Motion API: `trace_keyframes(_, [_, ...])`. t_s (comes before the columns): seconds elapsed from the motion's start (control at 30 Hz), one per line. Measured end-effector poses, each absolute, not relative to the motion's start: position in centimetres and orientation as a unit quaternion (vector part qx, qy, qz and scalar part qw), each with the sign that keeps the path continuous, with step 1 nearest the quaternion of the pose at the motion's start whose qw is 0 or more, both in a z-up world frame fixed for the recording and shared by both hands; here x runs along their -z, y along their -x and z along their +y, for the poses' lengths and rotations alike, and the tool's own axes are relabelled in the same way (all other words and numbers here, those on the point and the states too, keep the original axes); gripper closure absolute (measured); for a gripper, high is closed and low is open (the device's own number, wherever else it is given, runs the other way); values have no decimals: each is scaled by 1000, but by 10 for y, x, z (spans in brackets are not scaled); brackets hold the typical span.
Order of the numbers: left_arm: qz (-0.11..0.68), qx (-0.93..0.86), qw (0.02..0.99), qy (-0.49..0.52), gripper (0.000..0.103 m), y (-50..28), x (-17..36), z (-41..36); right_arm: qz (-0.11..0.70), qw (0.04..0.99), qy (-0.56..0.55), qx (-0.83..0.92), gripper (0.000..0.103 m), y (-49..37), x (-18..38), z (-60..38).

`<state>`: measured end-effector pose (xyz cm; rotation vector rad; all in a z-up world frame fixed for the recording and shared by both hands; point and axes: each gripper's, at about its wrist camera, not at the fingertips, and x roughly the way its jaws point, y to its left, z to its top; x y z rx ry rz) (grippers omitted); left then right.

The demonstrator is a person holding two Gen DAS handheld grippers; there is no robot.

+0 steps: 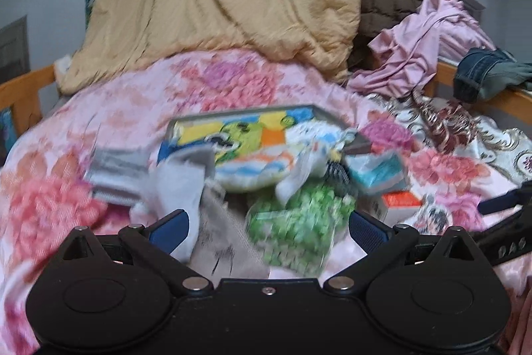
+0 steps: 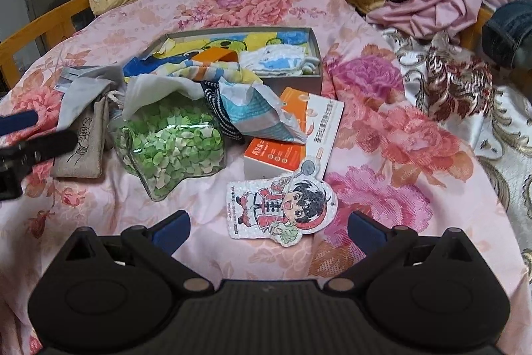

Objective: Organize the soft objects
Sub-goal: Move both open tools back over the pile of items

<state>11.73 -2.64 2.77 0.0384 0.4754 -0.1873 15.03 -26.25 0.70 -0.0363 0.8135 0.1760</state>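
A heap of small cloths (image 2: 212,72) is seen spilling from the grey box (image 2: 314,55) on the bed (image 2: 382,135). Nothing is held: the left gripper (image 1: 269,228) and right gripper (image 2: 269,228) are spread wide. Probably a cloth must be picked next.

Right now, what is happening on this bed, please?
A person holds two tongs above a floral quilt strewn with small things. Both the left tongs and the right tongs are open and hold nothing. A grey box already contains folded cloths. Beside it lie a clear bag of green pieces, a beige pouch, an orange carton and a cartoon card.
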Motion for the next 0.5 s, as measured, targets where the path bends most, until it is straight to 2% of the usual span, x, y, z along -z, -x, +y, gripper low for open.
trace_keyframes(0.27, [223,131,966,-4,1,-155,-48,-43,425,896,-90,-86,0,-176,-9,-305])
trace_keyframes(0.5, [234,195,951,-59,1,-189,-48,-71,457,874,-121,-111,0,-207,4,-333])
